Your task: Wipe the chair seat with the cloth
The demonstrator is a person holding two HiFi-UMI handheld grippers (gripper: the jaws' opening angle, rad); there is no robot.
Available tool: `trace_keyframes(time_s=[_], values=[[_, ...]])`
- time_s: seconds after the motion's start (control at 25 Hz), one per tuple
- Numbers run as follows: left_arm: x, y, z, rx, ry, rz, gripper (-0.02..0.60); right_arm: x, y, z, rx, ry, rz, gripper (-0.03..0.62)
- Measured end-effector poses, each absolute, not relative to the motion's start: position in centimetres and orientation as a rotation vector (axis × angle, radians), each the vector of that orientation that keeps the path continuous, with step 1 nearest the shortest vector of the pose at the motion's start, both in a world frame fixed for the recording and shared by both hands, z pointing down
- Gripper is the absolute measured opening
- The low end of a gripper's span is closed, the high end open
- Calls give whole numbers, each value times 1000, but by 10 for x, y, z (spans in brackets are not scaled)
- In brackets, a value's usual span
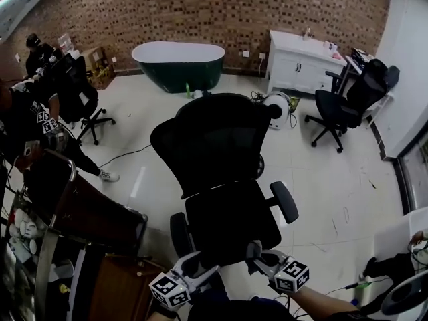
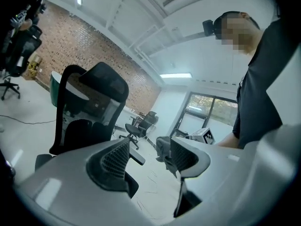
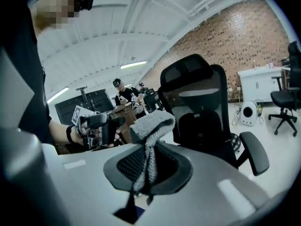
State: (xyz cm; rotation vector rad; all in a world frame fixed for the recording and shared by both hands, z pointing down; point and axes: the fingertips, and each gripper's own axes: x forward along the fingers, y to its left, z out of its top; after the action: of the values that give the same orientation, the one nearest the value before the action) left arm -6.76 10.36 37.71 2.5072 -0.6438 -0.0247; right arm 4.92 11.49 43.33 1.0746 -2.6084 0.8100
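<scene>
A black mesh office chair stands in the middle of the head view, its seat right in front of both grippers. My right gripper is shut on a grey cloth, which folds over the jaw tips and hangs down between them. The cloth sits just above the seat's near edge. My left gripper is open with nothing between its jaws, held at the seat's near left corner. From the left gripper view, the chair lies ahead and the cloth shows just beyond the right jaw.
A dark green bathtub and a white cabinet stand by the brick wall. Other office chairs are at the right and left. A brown cart stands close on the left, with a person beside it.
</scene>
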Motion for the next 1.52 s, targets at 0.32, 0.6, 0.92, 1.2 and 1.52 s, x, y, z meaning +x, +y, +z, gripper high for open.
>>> trace_keyframes(time_s=[0.32, 0.6, 0.92, 1.2, 1.52], values=[[-24, 218, 362, 2438, -813, -115, 299, 72, 228, 391, 932, -2777, 779, 28], [24, 308, 331, 2454, -836, -114, 299, 111, 302, 359, 839, -2831, 740, 28], [36, 352, 303, 2515, -802, -133, 299, 130, 335, 319, 932, -2902, 695, 28], [18, 384, 283, 2574, -772, -157, 298, 118, 370, 301, 999, -2924, 651, 26], [-18, 413, 280, 2588, -770, -189, 296, 93, 396, 281, 1063, -2932, 602, 27]])
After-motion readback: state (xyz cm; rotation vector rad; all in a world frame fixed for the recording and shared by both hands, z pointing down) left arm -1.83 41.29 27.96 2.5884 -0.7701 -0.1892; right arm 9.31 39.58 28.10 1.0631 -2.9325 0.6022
